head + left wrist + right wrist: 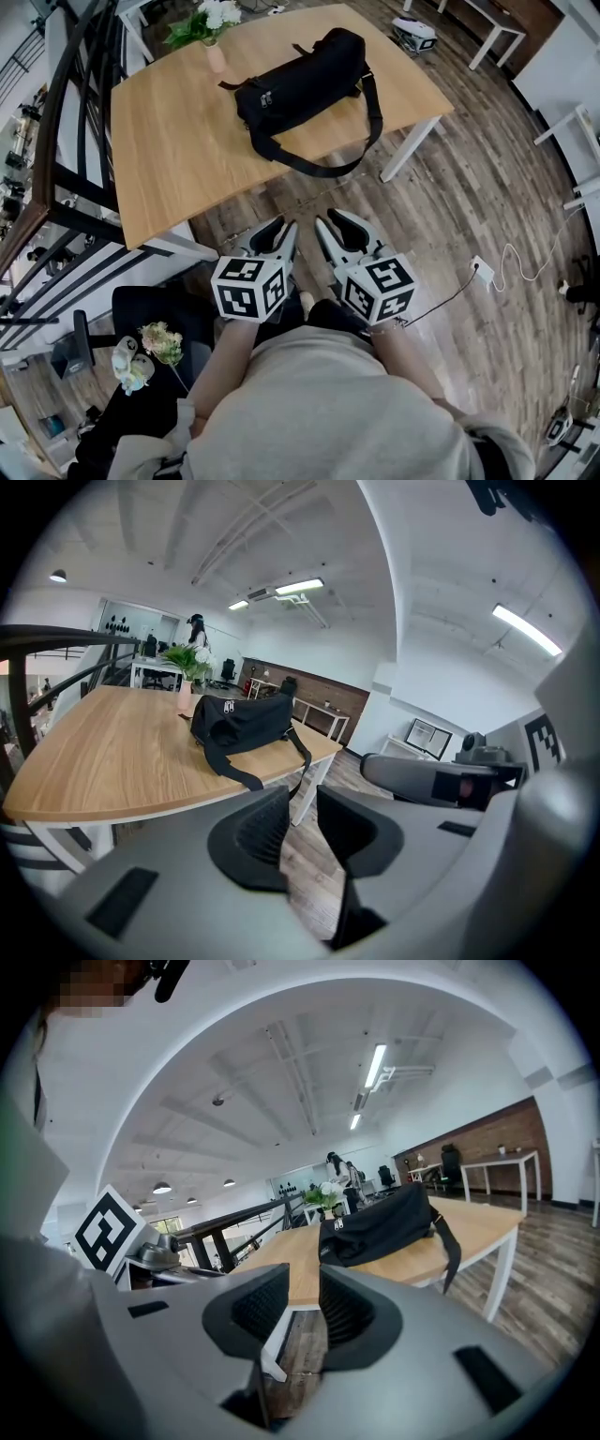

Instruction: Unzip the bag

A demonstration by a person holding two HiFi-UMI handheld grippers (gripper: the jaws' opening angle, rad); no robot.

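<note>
1. L gripper (302, 794): jaws apart, narrow gap, nothing btwn the ribbed pads. Only floor planks show through.
2. R gripper (305, 1274): same. Jaws parted, empty, with floor and a table leg seen in the gap.
3. Hard to see: both hands are hidden behind the marker cubes (248, 289); only forearms show from above. The zip line on the bag (300, 80) is too small to follow, so can't say if it's shut. Pale pull tabs (265, 97) show at its left end. The person's lower body is cut off at the frame's bottom edge.
4. Pose: the two grippers sit side by side, close together, in front of the person's chest. They're out over the wood floor, short of the tabletop's near edge, noses aimed at the table (178, 141) and tipped a bit down. Both are well apart from the bag.
5. Bag: black, lying on the tabletop's far right part. Its strap (323, 169) loops toward the near right edge and hangs over it.
6. A vase of flowers (214, 28) stands by the far edge, left of the bag.
</note>
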